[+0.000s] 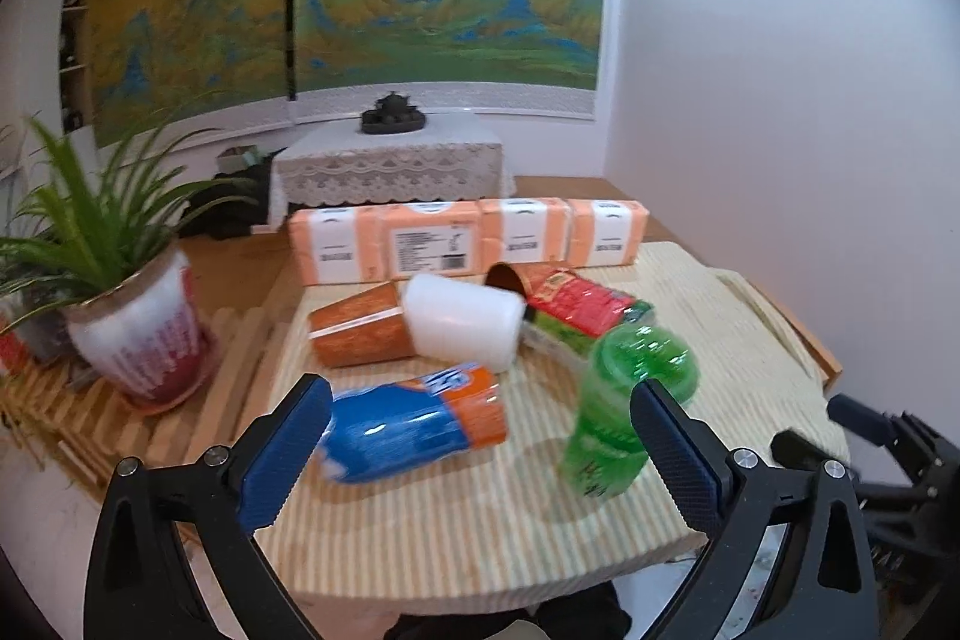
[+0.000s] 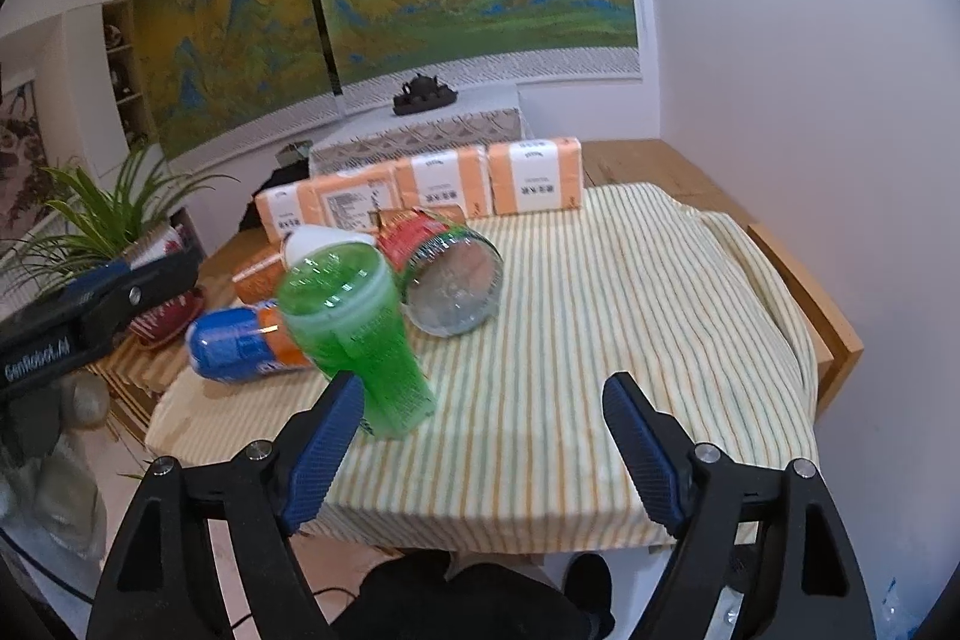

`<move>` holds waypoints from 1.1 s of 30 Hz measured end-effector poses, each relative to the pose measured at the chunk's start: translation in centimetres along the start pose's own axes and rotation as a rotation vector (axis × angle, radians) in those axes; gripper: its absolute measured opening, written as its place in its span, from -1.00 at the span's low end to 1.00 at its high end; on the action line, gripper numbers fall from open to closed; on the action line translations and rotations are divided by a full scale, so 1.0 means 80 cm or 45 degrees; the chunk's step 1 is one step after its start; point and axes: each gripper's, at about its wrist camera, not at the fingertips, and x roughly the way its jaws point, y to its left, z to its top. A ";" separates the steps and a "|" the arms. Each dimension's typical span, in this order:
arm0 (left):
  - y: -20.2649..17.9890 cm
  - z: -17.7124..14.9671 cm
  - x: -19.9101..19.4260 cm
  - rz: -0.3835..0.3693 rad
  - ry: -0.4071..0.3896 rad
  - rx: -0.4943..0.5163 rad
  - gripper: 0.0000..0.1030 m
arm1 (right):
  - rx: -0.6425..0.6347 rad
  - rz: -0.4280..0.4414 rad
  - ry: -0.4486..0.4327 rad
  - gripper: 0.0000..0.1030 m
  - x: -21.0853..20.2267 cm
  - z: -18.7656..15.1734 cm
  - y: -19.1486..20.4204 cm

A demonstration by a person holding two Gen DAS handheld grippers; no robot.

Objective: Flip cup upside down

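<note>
1. Right gripper (image 2: 483,430): jaws spread wide, holding nothing. Its left pad sits just beside the base of the green cup (image 2: 360,334); whether it touches, I cannot tell.
2. Left gripper (image 1: 480,454): also wide open and empty, hovering over the near edge of the striped cloth (image 1: 456,532).
3. Green cup stands near centre on its narrower end, tilted, the wider end up. It looks blurred, so probably unsettled.
4. Risk: a tall tapered cup on a narrow footing over soft, ribbed fabric tips easily. A nudge from the right pad could topple it into the blue-and-orange cup (image 1: 408,421) lying on its side to the left.
5. Risk: thin glossy plastic may buckle or slip under a hard squeeze.
6. Farther back: an orange cup (image 1: 360,334), a white cup (image 1: 462,322) and a red-green cup (image 2: 447,274), all on their sides and touching. They are round and could roll if bumped.
7. Far edge: a row of orange tissue packs (image 1: 468,241), soft and blocky.
</note>
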 end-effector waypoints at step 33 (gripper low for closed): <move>0.041 -0.036 -0.040 0.108 -0.022 -0.074 0.99 | -0.046 0.051 -0.058 0.55 -0.015 0.002 0.037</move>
